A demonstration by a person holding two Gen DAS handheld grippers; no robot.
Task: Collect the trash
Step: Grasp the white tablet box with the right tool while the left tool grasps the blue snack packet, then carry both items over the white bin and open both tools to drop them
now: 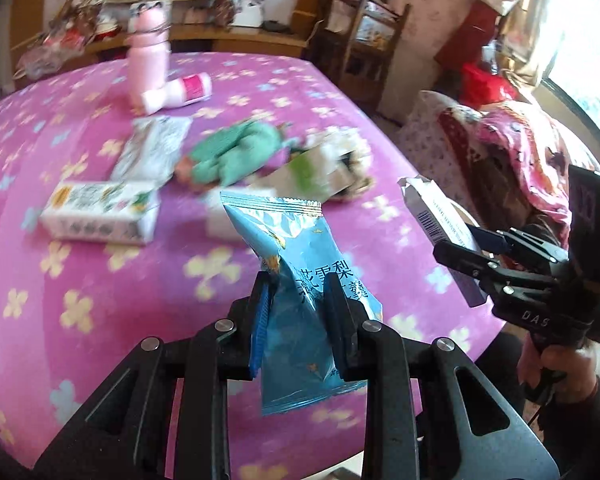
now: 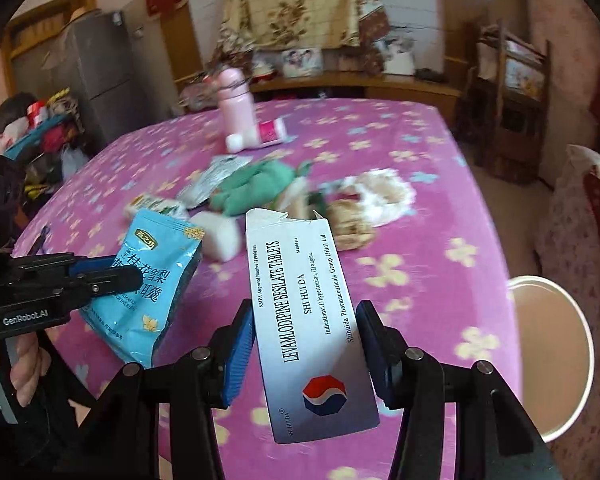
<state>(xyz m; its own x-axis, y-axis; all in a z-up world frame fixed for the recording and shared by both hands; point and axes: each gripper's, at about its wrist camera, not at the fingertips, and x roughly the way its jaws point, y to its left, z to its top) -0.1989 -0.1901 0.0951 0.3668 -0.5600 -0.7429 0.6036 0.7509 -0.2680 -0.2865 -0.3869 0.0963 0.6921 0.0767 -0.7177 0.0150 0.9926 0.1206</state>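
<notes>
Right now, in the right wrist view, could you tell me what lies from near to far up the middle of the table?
Tablet box held in the right gripper → white block → green cloth → fallen white bottle → upright pink bottle.

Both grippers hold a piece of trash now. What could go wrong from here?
1. The left gripper pinches the thin blue packet only across its crumpled middle; it might slip out.
2. The right gripper holds the tablet box by its sides near the lower end; its torn, open top sticks far out and might catch something.
3. The white bin stands close to the table edge, so a hasty release might miss it.
</notes>
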